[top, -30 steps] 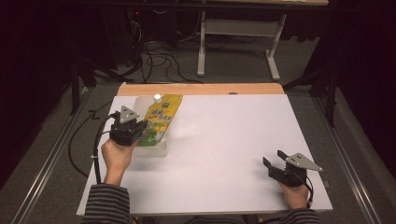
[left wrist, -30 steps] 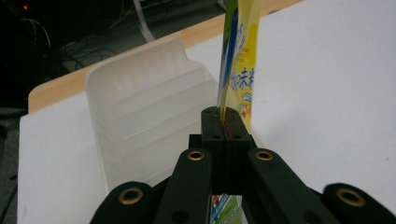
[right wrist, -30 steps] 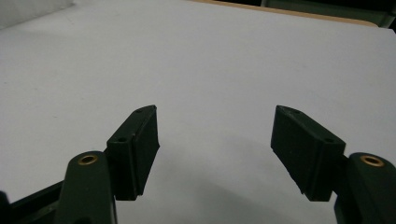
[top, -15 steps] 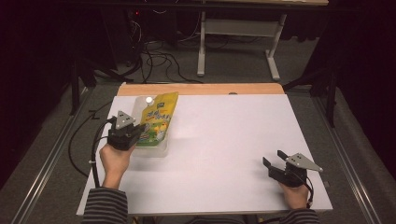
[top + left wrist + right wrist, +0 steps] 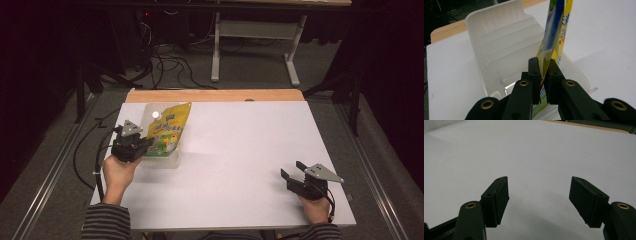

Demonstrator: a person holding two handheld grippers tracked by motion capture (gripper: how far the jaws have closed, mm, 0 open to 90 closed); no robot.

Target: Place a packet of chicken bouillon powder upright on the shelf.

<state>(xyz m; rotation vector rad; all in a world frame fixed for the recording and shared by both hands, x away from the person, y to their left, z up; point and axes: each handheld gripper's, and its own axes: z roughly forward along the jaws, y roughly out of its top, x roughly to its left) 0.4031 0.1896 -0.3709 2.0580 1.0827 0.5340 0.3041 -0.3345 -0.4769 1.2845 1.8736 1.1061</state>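
Desk [image 5: 240, 165] first: a wide white top, bare across its middle. At about ten o'clock on it, in the high view, stands a clear plastic bin [image 5: 167, 161] with stepped inner walls. A yellow pouch [image 5: 170, 131] stands in the bin on its edge, leaning toward the one o'clock side, its lower end down inside the wall.

The left claw [image 5: 543, 65] reaches in from six o'clock with the pouch's thin edge between its jaws. The jaws have just been opening; they stand narrow, a sliver apart, and the pouch seems no longer pinched. The right claw [image 5: 539, 195] rests at five o'clock on the desk, jaws wide and empty, well apart from the bin.

The step in hand looks like the release of the pouch into the bin. The next move likely calls for a little more opening, then a straight pull back toward six o'clock, so that neither jaw drags the pouch out or tips the light bin.
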